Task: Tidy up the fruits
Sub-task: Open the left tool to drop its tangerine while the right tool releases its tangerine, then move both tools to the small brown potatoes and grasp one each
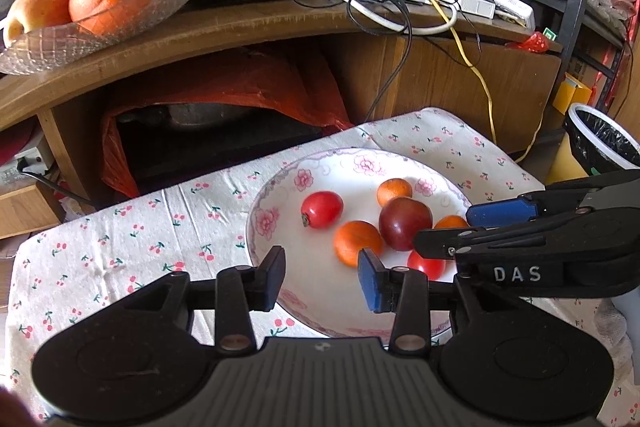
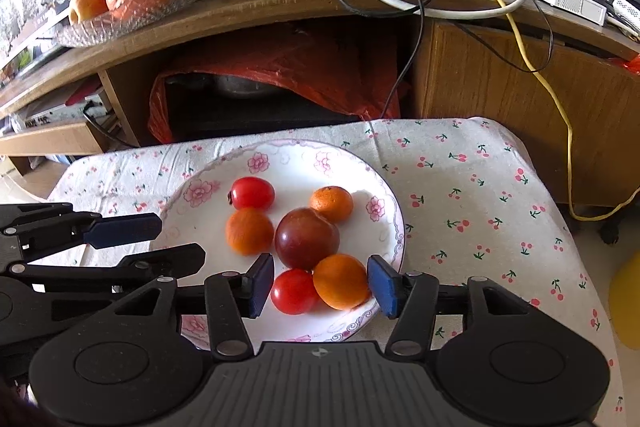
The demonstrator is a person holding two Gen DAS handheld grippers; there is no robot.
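Fruit sits on my floral plate [image 2: 192, 223], centre frame: dark plum [image 2: 307, 239], three small oranges [image 2: 341, 287], two red tomatoes [image 2: 253, 193]. My right gripper [image 2: 320, 283] stands open around the nearest orange and tomato, pads apart from them. Left gripper [image 1: 322, 277] open, empty, over the plate's near rim.

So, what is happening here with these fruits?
A person holds two grippers over a white floral plate on a cherry-print cloth. The plate holds a dark red plum, three small oranges and two red tomatoes. Both the left gripper and right gripper have open jaws and grip nothing yet.
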